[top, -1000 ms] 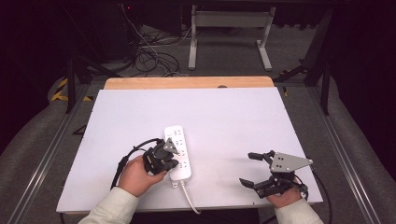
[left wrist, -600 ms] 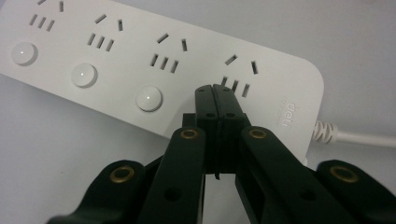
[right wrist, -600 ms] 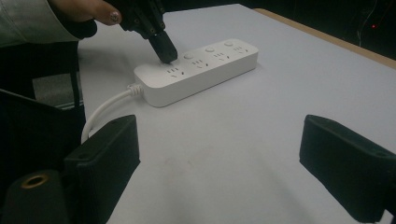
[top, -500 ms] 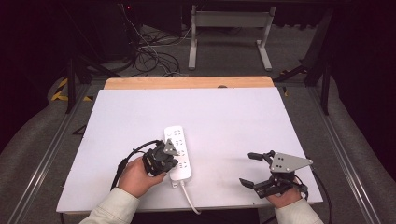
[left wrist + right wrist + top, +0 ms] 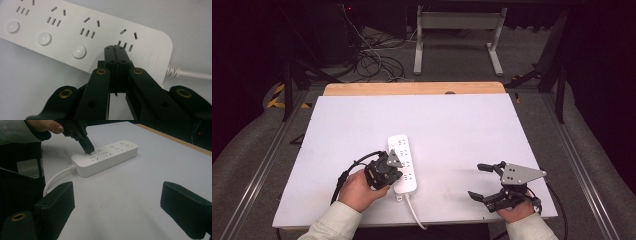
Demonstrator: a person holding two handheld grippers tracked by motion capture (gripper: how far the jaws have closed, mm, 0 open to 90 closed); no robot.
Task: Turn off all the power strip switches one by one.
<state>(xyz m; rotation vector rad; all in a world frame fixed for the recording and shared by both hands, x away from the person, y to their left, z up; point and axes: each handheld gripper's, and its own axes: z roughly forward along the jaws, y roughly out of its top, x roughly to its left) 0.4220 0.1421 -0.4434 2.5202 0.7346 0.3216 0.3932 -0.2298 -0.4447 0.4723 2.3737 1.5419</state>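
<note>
- One white power strip (image 5: 402, 163) lies flat on the white table top (image 5: 452, 125), at the near left-of-centre part, its long side running away from the person.
- It carries four socket groups in a row; three round white buttons (image 5: 79, 51) show in the left gripper view, one beside each of three groups.
- One white cable (image 5: 414, 212) leaves its near end and runs off the near table edge.
- The left gripper (image 5: 115, 48) has its two jaws pressed together with nothing between them, tips resting on the strip at the socket group nearest the cable.
- The right gripper (image 5: 482, 181) hovers well apart at the near right, jaws spread wide and empty.
</note>
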